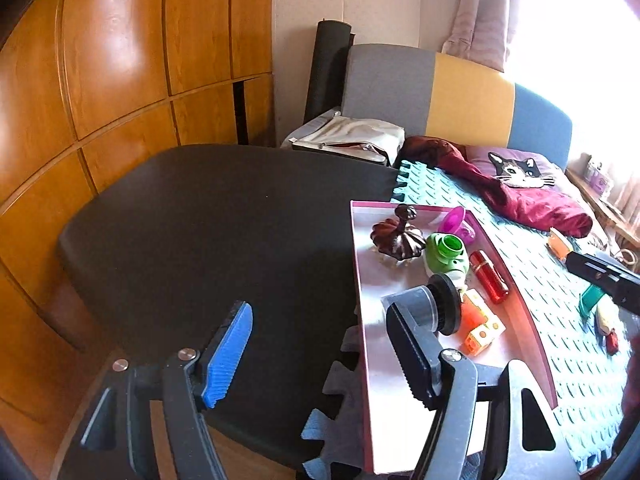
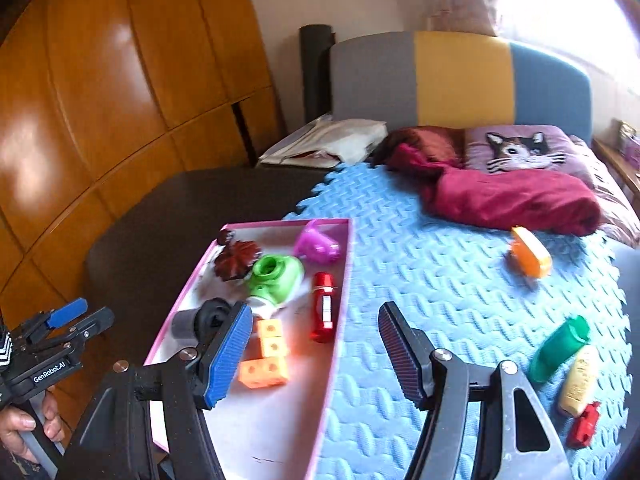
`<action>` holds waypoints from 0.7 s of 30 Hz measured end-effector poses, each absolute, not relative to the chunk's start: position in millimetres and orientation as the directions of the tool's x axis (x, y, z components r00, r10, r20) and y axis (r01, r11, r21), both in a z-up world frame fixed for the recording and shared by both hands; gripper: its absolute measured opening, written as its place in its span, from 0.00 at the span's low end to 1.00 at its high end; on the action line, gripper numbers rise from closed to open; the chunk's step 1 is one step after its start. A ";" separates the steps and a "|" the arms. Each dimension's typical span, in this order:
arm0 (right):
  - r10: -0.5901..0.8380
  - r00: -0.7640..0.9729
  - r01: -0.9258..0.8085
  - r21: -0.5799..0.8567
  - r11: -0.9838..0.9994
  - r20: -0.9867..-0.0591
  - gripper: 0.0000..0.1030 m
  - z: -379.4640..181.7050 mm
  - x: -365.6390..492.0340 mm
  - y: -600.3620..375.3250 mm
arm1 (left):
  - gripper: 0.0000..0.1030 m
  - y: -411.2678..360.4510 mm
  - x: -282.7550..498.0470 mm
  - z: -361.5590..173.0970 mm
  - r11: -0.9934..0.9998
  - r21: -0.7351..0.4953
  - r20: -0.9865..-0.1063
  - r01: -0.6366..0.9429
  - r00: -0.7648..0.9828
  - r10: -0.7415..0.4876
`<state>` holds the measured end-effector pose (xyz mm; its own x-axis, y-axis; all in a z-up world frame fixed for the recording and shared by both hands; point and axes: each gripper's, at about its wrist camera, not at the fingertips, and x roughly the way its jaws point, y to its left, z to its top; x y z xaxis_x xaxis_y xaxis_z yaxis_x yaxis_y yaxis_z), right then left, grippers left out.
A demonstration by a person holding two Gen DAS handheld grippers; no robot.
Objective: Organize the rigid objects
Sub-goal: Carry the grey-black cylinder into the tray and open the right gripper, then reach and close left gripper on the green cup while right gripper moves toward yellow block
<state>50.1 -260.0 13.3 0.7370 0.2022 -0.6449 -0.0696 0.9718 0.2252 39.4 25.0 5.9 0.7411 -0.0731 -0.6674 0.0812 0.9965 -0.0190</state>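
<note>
A pink-rimmed tray [image 2: 345, 280] holds several items: a brown pumpkin-shaped lid [image 2: 236, 258], a purple cup [image 2: 316, 246], a green toy [image 2: 276, 274], a red cylinder [image 2: 323, 306], orange-yellow cubes [image 2: 266, 360] and a grey-black cylinder [image 2: 200, 320]. My right gripper [image 2: 316, 356] hangs open and empty above the tray's right rim. My left gripper [image 1: 320, 356] is open too, with nothing between its fingers; the grey-black cylinder [image 1: 428, 308] lies just past its right fingertip. Out on the blue mat lie an orange item [image 2: 530, 258], a green bottle [image 2: 560, 348], a yellow bottle [image 2: 580, 380] and a small red piece [image 2: 584, 424].
The blue foam mat [image 2: 440, 280] covers a bed, with a red cloth [image 2: 512, 200] and a cat pillow [image 2: 520, 148] at its far end. A black surface [image 1: 220, 220] lies left of the tray, wooden cupboard doors [image 1: 100, 80] beyond. A hand [image 2: 24, 424] holds the left gripper's handle.
</note>
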 end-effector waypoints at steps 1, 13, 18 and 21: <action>0.191 0.743 -0.053 0.228 0.972 -0.641 0.65 14.3 47.2 -268.2 | 0.70 23.6 39.3 5.7 0.996 -0.016 -0.668 0.085 0.740 -0.074; 0.010 0.779 0.149 0.201 0.968 -0.626 0.65 21.1 6.7 -360.5 | 0.70 -8.4 40.3 8.7 0.986 0.014 -0.666 0.168 0.737 -0.116; -0.098 0.778 0.270 0.189 0.944 -0.621 0.65 18.3 -11.6 -403.4 | 0.72 -27.0 41.8 10.3 0.978 0.025 -0.667 0.209 0.732 -0.139; -0.170 0.767 0.356 0.189 0.915 -0.619 0.65 11.5 -19.8 -430.8 | 0.72 -39.5 42.5 11.2 0.972 0.036 -0.667 0.234 0.729 -0.151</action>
